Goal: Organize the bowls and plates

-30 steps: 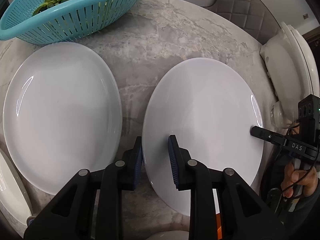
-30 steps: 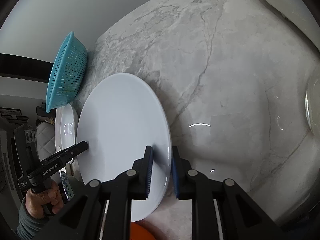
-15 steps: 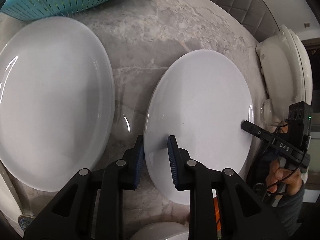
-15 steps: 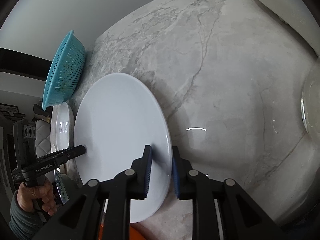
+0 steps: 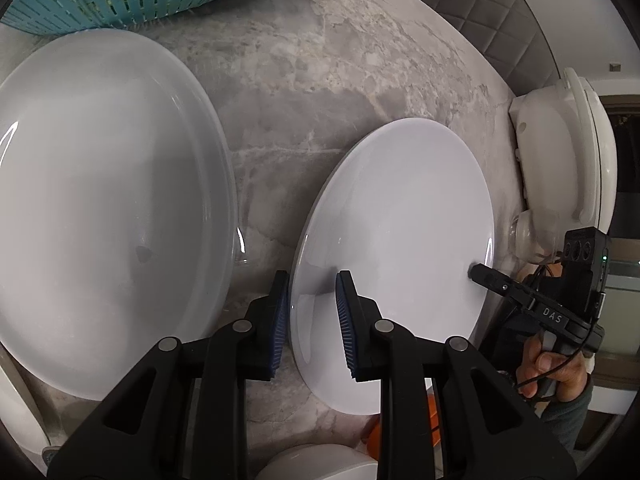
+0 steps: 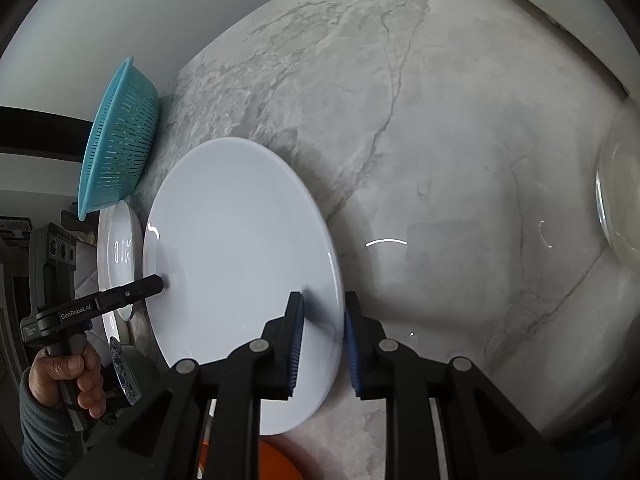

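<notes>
Lower now, perhaps: two-gripper-held plate (image 5: pixel 400 248)

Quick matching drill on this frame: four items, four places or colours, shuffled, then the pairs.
Items:
1. held plate
2. colander
3. big plate
4. right gripper

Places or colours:
A. teal, slotted, at the table's far edge
B. flat on the table, left of the held plate in the left wrist view
C. gripped at two opposite rims, one gripper on each
D. jaws astride the plate's right rim

Pairs: 1-C, 2-A, 3-B, 4-D
</notes>
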`<act>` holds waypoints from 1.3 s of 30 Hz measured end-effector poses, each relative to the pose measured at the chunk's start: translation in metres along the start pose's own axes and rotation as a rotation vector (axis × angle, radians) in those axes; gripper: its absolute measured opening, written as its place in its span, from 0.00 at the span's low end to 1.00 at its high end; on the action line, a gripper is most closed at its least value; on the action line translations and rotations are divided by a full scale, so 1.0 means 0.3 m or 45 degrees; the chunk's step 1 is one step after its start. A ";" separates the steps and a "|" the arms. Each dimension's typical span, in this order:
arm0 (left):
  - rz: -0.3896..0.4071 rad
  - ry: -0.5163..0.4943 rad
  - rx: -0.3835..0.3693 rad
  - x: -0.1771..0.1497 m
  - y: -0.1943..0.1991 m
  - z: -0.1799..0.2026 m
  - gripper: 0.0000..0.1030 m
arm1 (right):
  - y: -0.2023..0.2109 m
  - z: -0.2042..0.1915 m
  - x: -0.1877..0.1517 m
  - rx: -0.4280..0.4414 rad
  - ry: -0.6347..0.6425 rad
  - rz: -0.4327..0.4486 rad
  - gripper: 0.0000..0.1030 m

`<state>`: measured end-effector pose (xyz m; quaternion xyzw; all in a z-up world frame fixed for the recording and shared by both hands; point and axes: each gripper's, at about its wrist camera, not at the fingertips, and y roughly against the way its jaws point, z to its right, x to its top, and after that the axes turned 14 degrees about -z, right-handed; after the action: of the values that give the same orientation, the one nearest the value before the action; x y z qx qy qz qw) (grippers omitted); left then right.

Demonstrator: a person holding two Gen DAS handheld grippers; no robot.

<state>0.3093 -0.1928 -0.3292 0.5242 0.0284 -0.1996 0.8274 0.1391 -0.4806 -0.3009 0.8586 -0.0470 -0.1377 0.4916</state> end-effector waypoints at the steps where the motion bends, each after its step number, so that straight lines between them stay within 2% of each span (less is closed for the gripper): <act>1: 0.005 -0.012 0.032 0.003 0.001 0.008 0.18 | 0.000 0.000 -0.001 0.009 0.002 -0.001 0.24; 2: 0.013 -0.025 0.050 0.005 0.001 0.016 0.18 | -0.001 0.001 0.000 0.016 0.004 -0.007 0.24; 3: 0.017 -0.033 0.059 0.004 0.002 0.021 0.18 | -0.001 0.004 0.000 0.016 0.002 -0.009 0.20; 9: 0.065 -0.077 0.127 -0.011 0.003 0.055 0.18 | 0.000 0.000 -0.005 -0.011 0.012 0.006 0.19; 20: 0.123 -0.108 0.140 -0.033 0.031 0.085 0.18 | 0.017 -0.023 -0.023 -0.067 0.054 0.081 0.20; 27: 0.174 -0.125 0.142 -0.069 0.128 0.116 0.18 | 0.079 -0.045 -0.025 -0.071 0.074 0.127 0.20; 33: 0.239 -0.129 0.135 -0.158 0.261 0.146 0.18 | 0.165 -0.128 -0.056 -0.079 0.138 0.174 0.20; 39: 0.297 -0.135 0.127 -0.328 0.398 0.122 0.17 | 0.237 -0.252 -0.150 -0.089 0.226 0.209 0.20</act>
<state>0.2558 -0.1510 -0.1852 0.5530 -0.0865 -0.1305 0.8183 0.1214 -0.4444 -0.1953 0.8430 -0.0686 -0.0222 0.5330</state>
